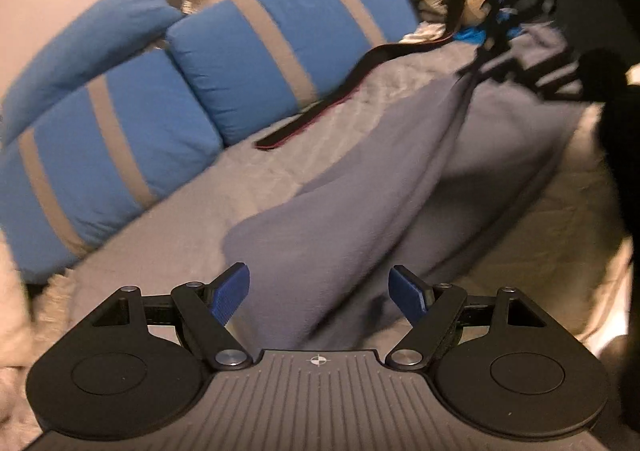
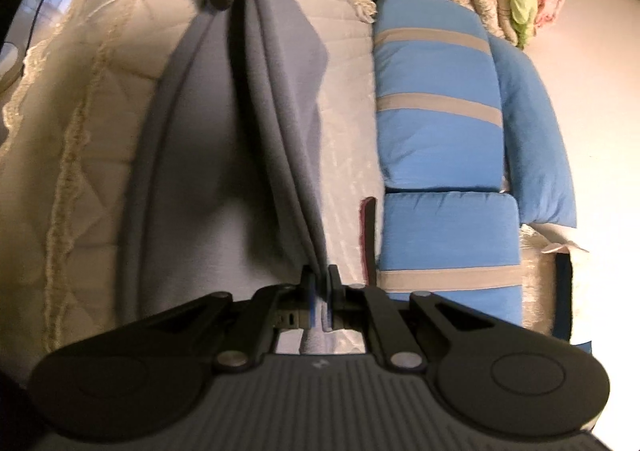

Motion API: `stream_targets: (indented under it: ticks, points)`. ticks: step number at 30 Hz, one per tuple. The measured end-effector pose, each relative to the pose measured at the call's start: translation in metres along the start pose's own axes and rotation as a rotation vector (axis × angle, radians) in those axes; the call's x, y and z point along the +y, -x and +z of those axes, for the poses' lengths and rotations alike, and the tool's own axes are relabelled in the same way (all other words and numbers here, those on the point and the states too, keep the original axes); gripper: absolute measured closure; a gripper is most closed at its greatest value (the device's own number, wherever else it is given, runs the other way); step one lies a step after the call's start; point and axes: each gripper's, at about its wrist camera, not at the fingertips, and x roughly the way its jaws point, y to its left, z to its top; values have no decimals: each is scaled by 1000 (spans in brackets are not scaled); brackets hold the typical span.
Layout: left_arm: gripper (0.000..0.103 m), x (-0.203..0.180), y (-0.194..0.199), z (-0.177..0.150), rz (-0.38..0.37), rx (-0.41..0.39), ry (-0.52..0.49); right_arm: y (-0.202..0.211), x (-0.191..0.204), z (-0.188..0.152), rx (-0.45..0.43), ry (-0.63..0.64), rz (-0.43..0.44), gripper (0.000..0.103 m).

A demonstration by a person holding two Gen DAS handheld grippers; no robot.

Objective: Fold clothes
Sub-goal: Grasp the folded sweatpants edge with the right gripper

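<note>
Both tools look alike: the left gripper (image 1: 320, 293) and right gripper (image 2: 320, 293) each have a grey ribbed body, black linkage arms joined by silver screws, and a round black disc at either side. Ridged blue pads (image 1: 232, 297) line the fingers. A small crosshair mark (image 1: 318, 360) sits on the left body.

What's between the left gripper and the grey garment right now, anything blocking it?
Nothing visible. The left gripper is open with the grey garment directly ahead between its fingers. The dark belt lies off beside the pillows.
</note>
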Motion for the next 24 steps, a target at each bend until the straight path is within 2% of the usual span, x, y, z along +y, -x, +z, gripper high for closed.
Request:
stream_targets:
  ticks: [5,8,10,11,16,21,24]
  points:
    - [29,-16,-13,-3,190,57,-160,-5,-11,-5,6,-19,-40,94]
    - [45,-21,-14,-6,268,74,-219,-10,-15,-10,22,-19,-66,94]
    - [48,-22,-14,-8,297,84,-240,-11,-16,-14,36,-30,-72,94]
    - [51,-23,-14,-8,305,89,-247,-10,-15,-16,45,-41,-61,94]
    - [52,-26,-15,-10,294,114,-261,-10,15,-22,98,-40,48,95]
    - [51,-28,-16,-11,284,139,-276,-5,28,-22,103,-150,179,98]
    - [51,-27,-15,-12,274,151,-267,-3,30,-24,101,-167,194,99]
